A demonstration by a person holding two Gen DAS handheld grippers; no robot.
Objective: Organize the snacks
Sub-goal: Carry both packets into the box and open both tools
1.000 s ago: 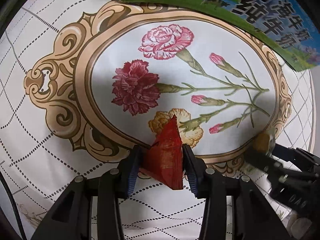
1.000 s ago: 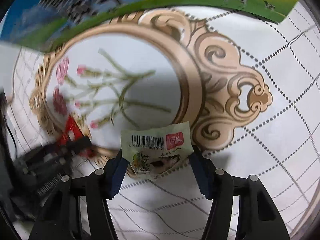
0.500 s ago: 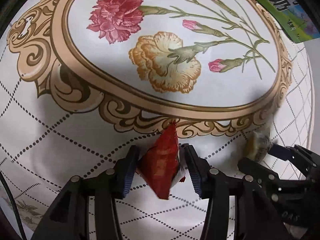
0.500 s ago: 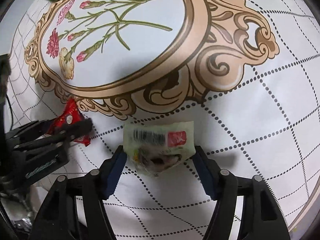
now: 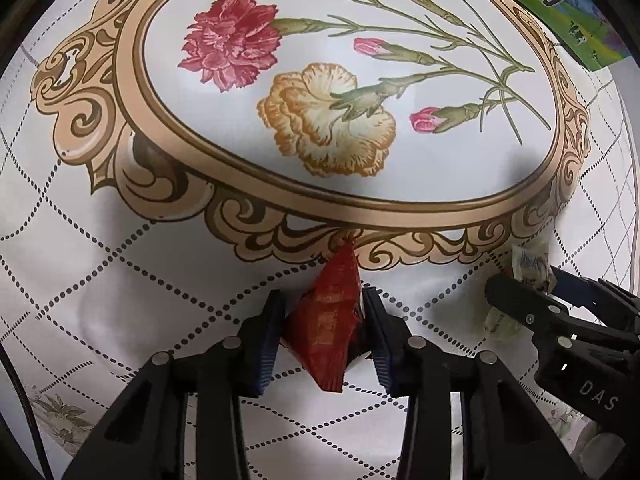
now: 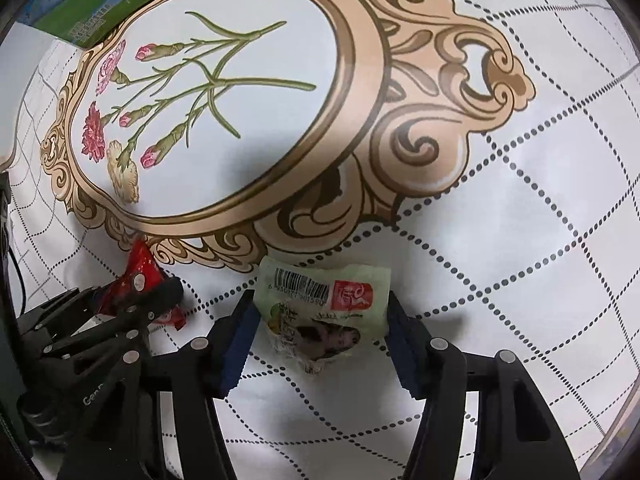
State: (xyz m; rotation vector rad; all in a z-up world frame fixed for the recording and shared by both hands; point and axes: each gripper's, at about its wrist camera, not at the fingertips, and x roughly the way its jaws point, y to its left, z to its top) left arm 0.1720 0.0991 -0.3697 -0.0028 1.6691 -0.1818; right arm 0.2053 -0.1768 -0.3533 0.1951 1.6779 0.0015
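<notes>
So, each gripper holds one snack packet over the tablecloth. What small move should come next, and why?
Probably lower both a little further, then release. The left gripper pinches the red packet and the right gripper the pale green packet close over the tablecloth, with nothing underneath.

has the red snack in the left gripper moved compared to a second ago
Yes. The red snack, held in the left gripper, went from over the printed flowers to the dotted grid below the frame.
</notes>
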